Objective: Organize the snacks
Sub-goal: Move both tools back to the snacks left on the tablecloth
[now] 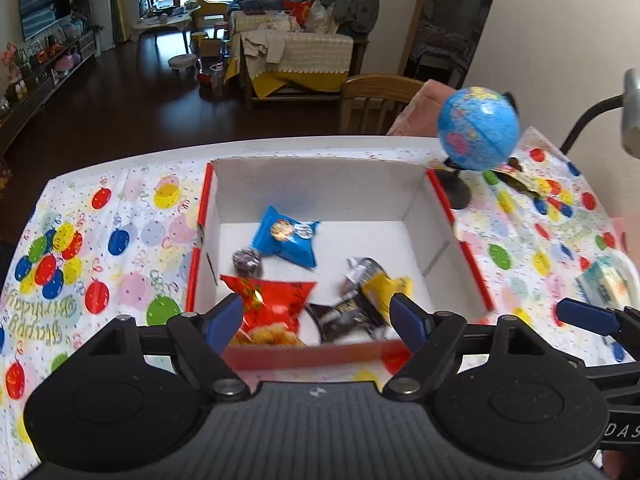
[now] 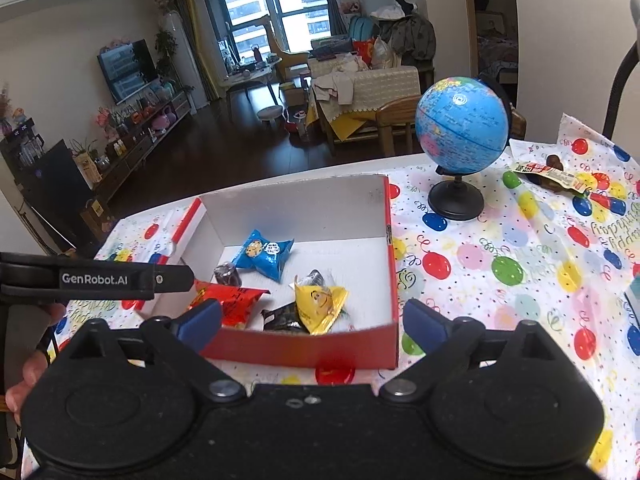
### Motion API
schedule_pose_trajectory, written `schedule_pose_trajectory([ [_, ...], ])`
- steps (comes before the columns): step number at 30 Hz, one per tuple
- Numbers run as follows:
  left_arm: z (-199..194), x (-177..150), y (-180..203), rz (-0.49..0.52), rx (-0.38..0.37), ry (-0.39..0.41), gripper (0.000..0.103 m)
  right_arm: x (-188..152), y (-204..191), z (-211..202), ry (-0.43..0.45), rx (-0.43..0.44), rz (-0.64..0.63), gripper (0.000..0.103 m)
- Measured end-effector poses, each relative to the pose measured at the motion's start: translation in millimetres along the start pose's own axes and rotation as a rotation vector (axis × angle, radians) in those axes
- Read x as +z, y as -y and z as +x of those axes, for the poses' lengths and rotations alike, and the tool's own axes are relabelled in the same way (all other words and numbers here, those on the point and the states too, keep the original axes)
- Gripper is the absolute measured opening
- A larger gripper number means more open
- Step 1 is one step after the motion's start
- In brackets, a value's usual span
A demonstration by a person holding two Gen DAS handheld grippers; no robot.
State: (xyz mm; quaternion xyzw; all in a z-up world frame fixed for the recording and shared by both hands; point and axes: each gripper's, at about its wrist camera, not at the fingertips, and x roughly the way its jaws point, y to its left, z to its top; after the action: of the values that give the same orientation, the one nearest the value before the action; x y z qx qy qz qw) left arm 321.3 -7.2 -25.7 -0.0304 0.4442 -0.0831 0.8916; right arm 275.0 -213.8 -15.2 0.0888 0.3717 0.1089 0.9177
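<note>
A red cardboard box (image 1: 472, 272) (image 2: 394, 264) with a white inside stands on the table. In it lie a blue snack packet (image 1: 286, 240) (image 2: 264, 256), a red packet (image 1: 272, 304) (image 2: 232, 300), a yellow packet (image 1: 380, 284) (image 2: 320, 304), a black packet (image 1: 344, 320) (image 2: 282, 318) and a small dark round snack (image 1: 248, 262) (image 2: 228, 274). My left gripper (image 1: 316, 324) is open and empty above the box's near edge. My right gripper (image 2: 312, 322) is open and empty at the box's front wall. One more snack packet (image 2: 552, 174) (image 1: 520, 178) lies beyond the globe.
A blue globe (image 2: 462, 124) (image 1: 478, 132) on a black stand is right of the box. The table has a balloon-print birthday cloth (image 2: 500, 264) (image 1: 100, 240). A white item (image 1: 608, 280) sits at the right edge. A wooden chair (image 1: 372, 100) stands behind the table.
</note>
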Motion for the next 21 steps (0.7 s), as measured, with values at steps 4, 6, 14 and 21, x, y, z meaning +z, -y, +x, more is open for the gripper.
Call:
schedule_pose_trajectory([
  [4,-18.5,-16.2,7.6,0.003,-0.017,0.013,0.086,-10.2,0.5,-20.3,0.016,0.01,-0.009,0.1],
  [6,-26.9,-25.3,9.9,0.0,-0.023,0.018,0.088,-15.8,1.6,-28.9,0.019,0.014,-0.013,0.1],
  [14,-49.1,-63.0,14.7,-0.034,-0.03,0.025,0.1,-46.9,9.6,-53.1,0.01,0.037,-0.015,0.101],
  [21,-46.8,-101.4,15.2,-0.05,-0.015,-0.036,0.1,-81.1,21.1,-58.6,-0.027,0.026,0.011,0.101],
])
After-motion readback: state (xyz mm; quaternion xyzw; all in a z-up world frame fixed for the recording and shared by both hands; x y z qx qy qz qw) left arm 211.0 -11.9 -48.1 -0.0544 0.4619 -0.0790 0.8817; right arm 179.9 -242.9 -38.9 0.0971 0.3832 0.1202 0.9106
